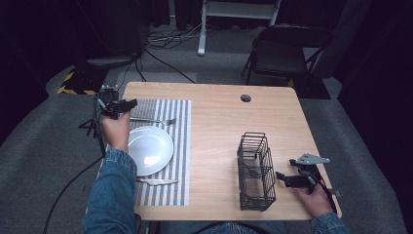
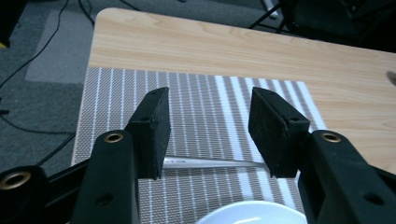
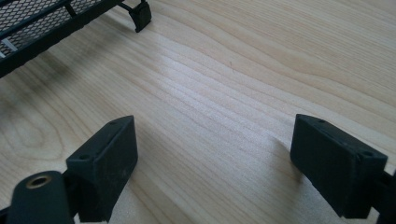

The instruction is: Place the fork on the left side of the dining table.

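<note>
While the left gripper (image 2: 208, 135) hangs released over the slim silver metal fork (image 1: 153, 120) at twelve o'clock of the round white plate (image 1: 150, 149), it should drop straight astride the handle, the right gripper (image 3: 212, 170) equally unclenched beside the black wire basket (image 1: 255, 170).

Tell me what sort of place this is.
Probably a studio or lab set up for recording, not a home: dark curtains all round, loose cables on grey carpet, a folding chair, and one wooden table laid with a plate.
</note>
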